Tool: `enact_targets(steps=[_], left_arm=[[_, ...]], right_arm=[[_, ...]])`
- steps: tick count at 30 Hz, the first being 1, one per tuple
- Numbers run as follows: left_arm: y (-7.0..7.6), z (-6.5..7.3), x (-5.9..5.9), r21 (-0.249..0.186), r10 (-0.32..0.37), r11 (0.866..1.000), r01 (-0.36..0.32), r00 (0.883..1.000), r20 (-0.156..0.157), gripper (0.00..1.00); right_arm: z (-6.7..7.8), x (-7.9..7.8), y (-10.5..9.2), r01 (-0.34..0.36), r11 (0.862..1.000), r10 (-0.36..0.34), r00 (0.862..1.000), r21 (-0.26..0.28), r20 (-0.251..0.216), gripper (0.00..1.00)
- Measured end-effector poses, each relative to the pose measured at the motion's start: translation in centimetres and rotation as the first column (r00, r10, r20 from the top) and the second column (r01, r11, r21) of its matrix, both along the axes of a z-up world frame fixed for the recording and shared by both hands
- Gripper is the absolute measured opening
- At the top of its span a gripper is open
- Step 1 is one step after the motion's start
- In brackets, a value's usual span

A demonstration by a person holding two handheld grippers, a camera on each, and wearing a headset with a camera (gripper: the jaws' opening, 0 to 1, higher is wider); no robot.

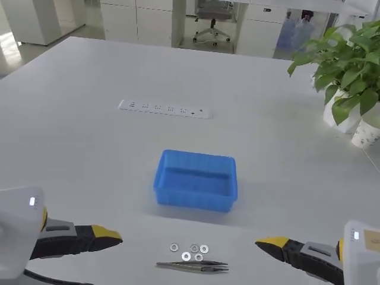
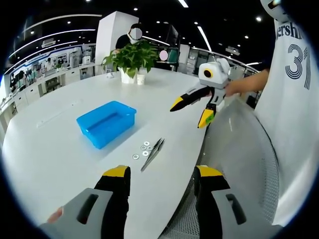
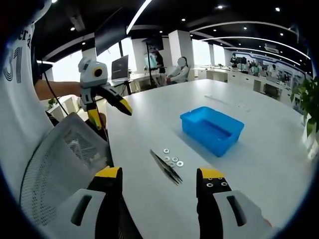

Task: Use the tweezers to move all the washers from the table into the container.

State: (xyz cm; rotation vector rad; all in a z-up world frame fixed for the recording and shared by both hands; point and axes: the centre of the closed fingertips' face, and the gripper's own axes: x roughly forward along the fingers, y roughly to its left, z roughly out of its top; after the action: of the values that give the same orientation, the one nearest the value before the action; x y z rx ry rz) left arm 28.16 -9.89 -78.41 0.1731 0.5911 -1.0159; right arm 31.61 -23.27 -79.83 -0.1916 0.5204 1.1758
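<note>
The bench (image 1: 89, 154) is pale and flat; on it, near its front edge, five washers (image 1: 190, 252) lie in a loose cluster, none of them in the container (image 1: 193, 200); that blue open-topped container stands at 12 o'clock from them, a little apart. The tweezers (image 1: 193, 266) lie flat on the bench just beside the washers at 6 o'clock, untouched by either tool.

In the head view the left gripper (image 1: 116, 238) hovers at 9 o'clock from the washers and the right gripper (image 1: 264, 243) at 3 o'clock, both well apart from them and pointing inward toward each other; each gripper's own view shows its jaws released, spread wide with nothing between them.

In the left gripper view the washers (image 2: 143, 148) and tweezers (image 2: 152, 154) sit ahead of the yellow-tipped jaws, with the container (image 2: 107, 132) at 10 o'clock from them; the right gripper (image 2: 189, 114) hangs at 1 o'clock.

A white power strip (image 1: 165, 109) lies at 11 o'clock from the container; a potted plant (image 1: 350, 65) stands at 2 o'clock.
</note>
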Motion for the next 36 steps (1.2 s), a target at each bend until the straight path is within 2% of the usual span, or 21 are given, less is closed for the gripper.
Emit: enact_targets(steps=[12,13,14,15,16,18,23,25,26,27,28,29,30,33,36], left_arm=[[0.5,-1.0,0.4,0.015,0.008,1.000,-0.008,1.000,-0.011,0.55],[0.5,-1.1,0.7,0.035,-0.002,0.999,0.002,1.000,0.027,0.53],[0.6,-1.0,1.2,0.058,-0.020,0.998,0.015,0.996,0.084,0.51],[0.4,-1.1,1.1,0.058,-0.022,0.998,0.016,0.996,0.087,0.48],[0.3,-1.2,1.0,0.051,-0.017,0.999,0.013,0.997,0.076,0.48],[0.1,-1.2,1.5,0.048,-0.010,0.999,0.005,0.996,0.090,0.48],[0.1,-2.8,1.8,0.079,-0.028,0.997,0.024,0.998,0.051,0.46],[0.2,-3.7,2.2,0.083,-0.027,0.996,0.023,0.999,0.045,0.46],[0.2,-4.1,2.2,0.066,-0.014,0.998,0.013,1.000,0.011,0.46],[0.2,-4.4,2.3,0.065,-0.014,0.998,0.014,1.000,-0.003,0.45],[0.2,-4.5,2.5,0.071,-0.016,0.997,0.016,1.000,0.010,0.45],[0.1,-4.7,2.6,0.074,-0.023,0.997,0.022,1.000,0.010,0.45],[-0.2,-4.9,2.6,0.065,-0.034,0.997,0.035,0.999,-0.005,0.45],[-1.0,-5.3,3.0,0.045,-0.055,0.997,0.055,0.998,0.005,0.43],[-1.5,-5.7,3.3,0.024,-0.059,0.998,0.060,0.998,-0.014,0.41]], right_arm=[[-0.3,0.3,-0.3,0.007,1.000,-0.007,1.000,-0.013,-0.006,0.60],[-0.4,0.4,-0.3,0.009,1.000,-0.009,1.000,-0.018,-0.004,0.59],[-0.5,0.5,-0.4,0.010,1.000,-0.010,1.000,-0.023,-0.001,0.58],[-0.5,0.5,-0.4,0.009,1.000,-0.009,1.000,-0.026,0.002,0.57],[-0.6,0.6,-0.4,0.007,1.000,-0.007,1.000,-0.031,0.008,0.57],[-0.7,0.6,-0.4,0.006,0.999,-0.005,1.000,-0.037,0.010,0.57],[-1.4,0.9,-0.1,-0.011,0.997,0.013,1.000,-0.075,0.022,0.56],[-1.7,1.0,0.2,-0.029,0.995,0.031,0.999,-0.092,0.028,0.56],[-1.8,1.1,0.4,-0.035,0.995,0.038,0.999,-0.097,0.029,0.56],[-2.0,1.2,0.6,-0.040,0.994,0.044,0.999,-0.103,0.031,0.55],[-2.1,1.3,0.8,-0.048,0.993,0.051,0.998,-0.111,0.032,0.55],[-2.5,1.4,1.0,-0.060,0.990,0.064,0.997,-0.128,0.034,0.54],[-2.9,1.6,1.2,-0.072,0.986,0.079,0.996,-0.148,0.037,0.53],[-3.6,1.8,1.9,-0.098,0.984,0.101,0.995,-0.148,0.015,0.50],[-4.2,1.9,2.4,-0.127,0.978,0.129,0.992,-0.166,0.003,0.45]])
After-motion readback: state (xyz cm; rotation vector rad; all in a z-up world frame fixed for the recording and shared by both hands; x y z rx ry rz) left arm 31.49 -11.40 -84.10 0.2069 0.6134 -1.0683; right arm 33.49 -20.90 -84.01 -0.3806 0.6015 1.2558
